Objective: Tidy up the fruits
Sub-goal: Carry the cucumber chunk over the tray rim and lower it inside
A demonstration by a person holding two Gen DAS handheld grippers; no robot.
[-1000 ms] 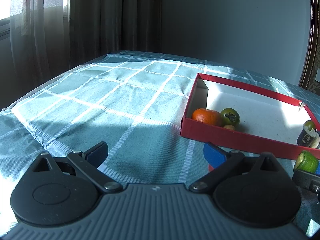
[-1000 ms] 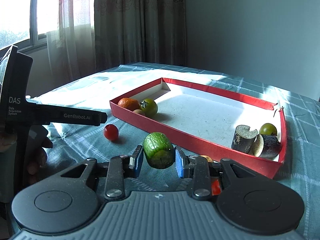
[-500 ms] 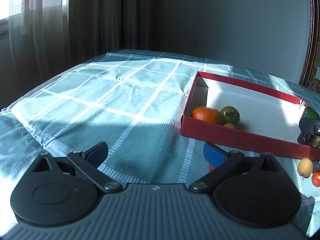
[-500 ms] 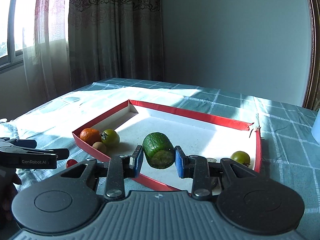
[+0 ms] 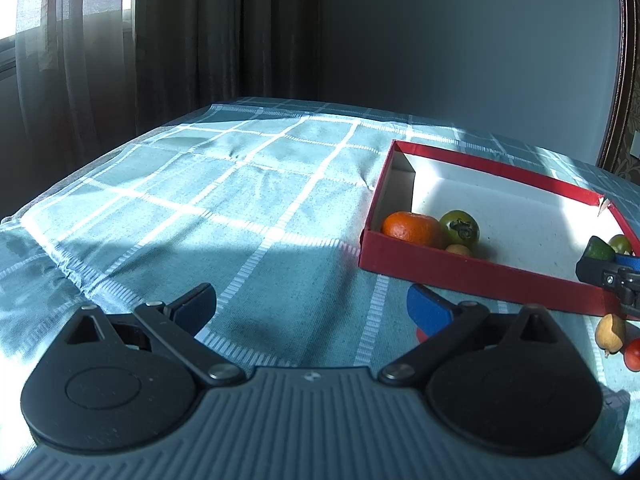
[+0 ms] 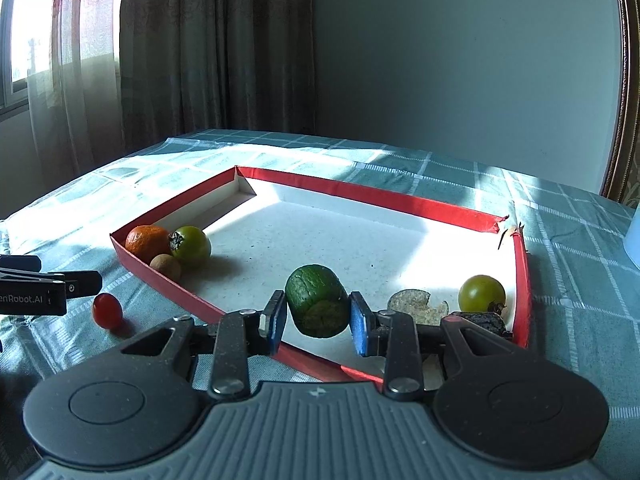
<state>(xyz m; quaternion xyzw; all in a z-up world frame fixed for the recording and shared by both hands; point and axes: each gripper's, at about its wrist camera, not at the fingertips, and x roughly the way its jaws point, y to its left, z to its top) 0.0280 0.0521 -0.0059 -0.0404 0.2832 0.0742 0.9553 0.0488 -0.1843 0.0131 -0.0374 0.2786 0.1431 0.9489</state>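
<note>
Since a moment ago we have carried the green cucumber chunk further over the red tray, so that it now hangs above the tray's white floor just past the near wall, with the right gripper pinching it between its two blue-padded fingers. From the left wrist view the same chunk shows at the tray's right end, held in the right gripper. Our left gripper sits low over the counter, which is covered by a teal checked cloth, and its fingers are spread wide with nothing between them; it has not shifted from where it was. Inside the tray's left near corner we see an orange mandarin, a green tomato touching it, and a small brown round fruit just in front of both. At the tray's right end lie another green tomato and, beside it, a cut dark-skinned piece with a pale face, partly hidden behind our right fingers. Outside the tray on the cloth, a red cherry tomato rests near the left gripper's tip. In the left wrist view a small yellowish fruit and a red one lie just beside each other on the counter in front of the tray's near wall.
</note>
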